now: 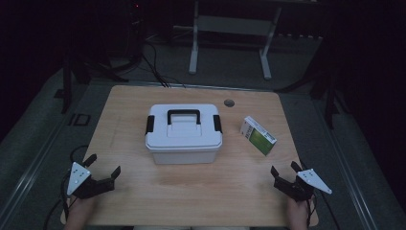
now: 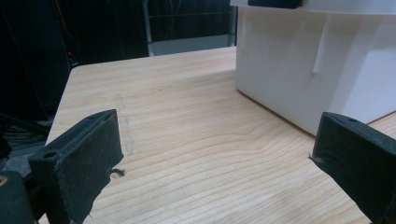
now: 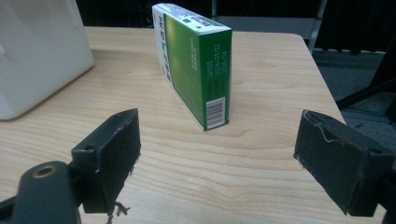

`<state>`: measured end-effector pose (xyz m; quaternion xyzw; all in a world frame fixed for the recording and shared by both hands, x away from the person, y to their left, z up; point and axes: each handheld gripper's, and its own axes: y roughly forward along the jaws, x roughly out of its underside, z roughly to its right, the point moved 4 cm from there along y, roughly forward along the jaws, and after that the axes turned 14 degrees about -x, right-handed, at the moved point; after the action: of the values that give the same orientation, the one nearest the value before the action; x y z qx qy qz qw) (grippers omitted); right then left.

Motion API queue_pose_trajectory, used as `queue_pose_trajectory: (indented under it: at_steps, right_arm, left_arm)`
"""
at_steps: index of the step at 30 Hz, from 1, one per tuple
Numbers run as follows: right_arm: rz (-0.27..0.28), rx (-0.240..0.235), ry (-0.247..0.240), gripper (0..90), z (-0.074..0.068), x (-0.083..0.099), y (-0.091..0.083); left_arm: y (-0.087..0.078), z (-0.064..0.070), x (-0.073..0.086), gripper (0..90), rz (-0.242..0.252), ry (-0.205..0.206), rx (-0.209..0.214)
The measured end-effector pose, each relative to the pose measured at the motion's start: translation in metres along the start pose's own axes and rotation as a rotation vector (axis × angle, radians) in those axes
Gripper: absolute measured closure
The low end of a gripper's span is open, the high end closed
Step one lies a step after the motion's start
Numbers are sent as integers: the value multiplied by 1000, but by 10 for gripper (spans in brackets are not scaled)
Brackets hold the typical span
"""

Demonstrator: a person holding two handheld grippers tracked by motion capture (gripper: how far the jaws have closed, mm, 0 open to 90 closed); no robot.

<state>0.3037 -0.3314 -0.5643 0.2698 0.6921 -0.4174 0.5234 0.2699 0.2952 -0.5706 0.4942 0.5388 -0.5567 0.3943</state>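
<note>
Two grippers wait at the near edge of the table, both with jaws spread wide and nothing between them. The right gripper is the nearer one to the green carton, which stands on its long edge just beyond it, long axis running far-left to near-right. To the carton's left, near the table's middle, sits the closed white box, far-right of the left gripper.

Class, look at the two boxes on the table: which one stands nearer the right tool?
The small green-and-white cardboard carton, standing on its long edge just ahead of the right tool; the large white plastic lidded box sits mid-table.
</note>
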Motion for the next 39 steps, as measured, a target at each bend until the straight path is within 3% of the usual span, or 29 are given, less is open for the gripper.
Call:
queue_pose_trajectory:
  at_steps: [4, 9, 11, 16, 18, 23, 26, 29, 30, 34, 39]
  right_arm:
    - [-16, -6, -19, 141, -3, -1, 1]
    - [-1, -29, -23, 139, -8, -3, 1]
    - [-19, -26, -29, 138, -9, -3, 3]
    - [-11, -52, -32, 135, -16, -9, 5]
    - [6, -87, -17, 131, -21, -17, 6]
    - [25, -124, -16, 130, -29, -31, 11]
    - [39, -179, 7, 124, -36, -44, 19]
    - [42, -196, -8, 122, -41, -49, 24]
    - [55, -242, -20, 121, -46, -54, 28]
    - [48, -260, -23, 128, -51, -59, 37]
    - [15, -296, -71, 141, -61, -64, 54]
  left_arm:
    - [0, -3, -2, 12, -4, -35, 7]
    - [0, -6, -2, 12, -33, -33, 18]
    - [1, -7, -1, 12, -51, -42, 26]
    - [3, -3, -5, 12, -131, -114, 119]
    - [5, 0, -11, 12, -134, -121, 151]
    - [9, 1, -18, 12, -109, -140, 175]
    - [14, 1, -19, 26, -119, -126, 181]
    - [19, 3, -21, 53, -124, -114, 190]
    - [21, 3, -23, 54, -123, -117, 207]
    - [25, 4, -27, 54, -125, -104, 218]
    - [34, 8, -33, 56, -126, -86, 240]
